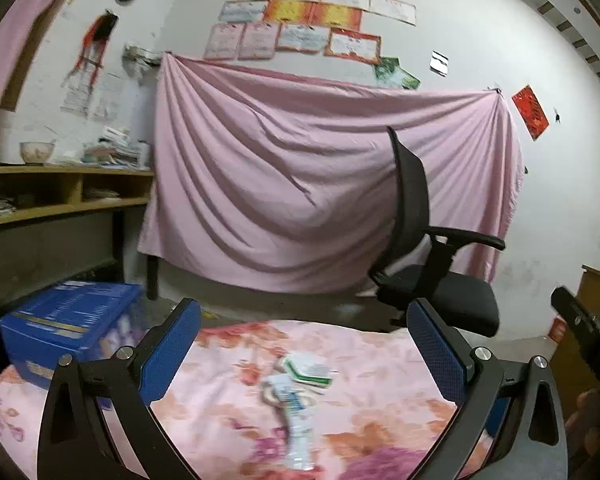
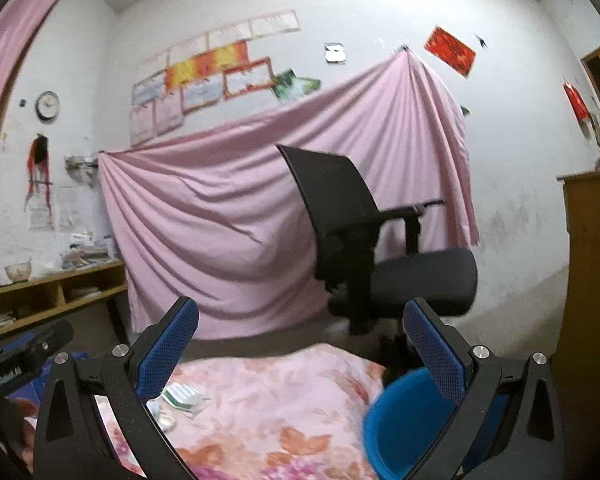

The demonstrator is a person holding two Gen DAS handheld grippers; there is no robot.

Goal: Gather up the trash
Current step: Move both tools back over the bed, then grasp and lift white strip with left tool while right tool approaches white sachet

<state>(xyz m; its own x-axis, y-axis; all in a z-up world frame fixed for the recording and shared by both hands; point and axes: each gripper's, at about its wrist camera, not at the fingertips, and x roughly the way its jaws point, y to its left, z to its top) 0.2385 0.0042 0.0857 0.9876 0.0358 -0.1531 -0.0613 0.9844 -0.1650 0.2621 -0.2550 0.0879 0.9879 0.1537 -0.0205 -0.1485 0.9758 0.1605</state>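
Open run over the bed, edges crowded

From the left gripper (image 1: 304,344), wrappers (image 1: 308,368) and bottle (image 1: 296,436) lie at 6 on open bedspread (image 1: 380,360); box (image 1: 68,320) blocks 9, chair (image 1: 432,264) 1. Right view: blue bin (image 2: 404,420) crowds 4.

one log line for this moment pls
left gripper: open, empty | right gripper: open, empty | trash: on floral cloth | blue bin: right

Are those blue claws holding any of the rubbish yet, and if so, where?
Nothing is held. The left gripper and right gripper are both open, above the wrappers on the floral cloth.
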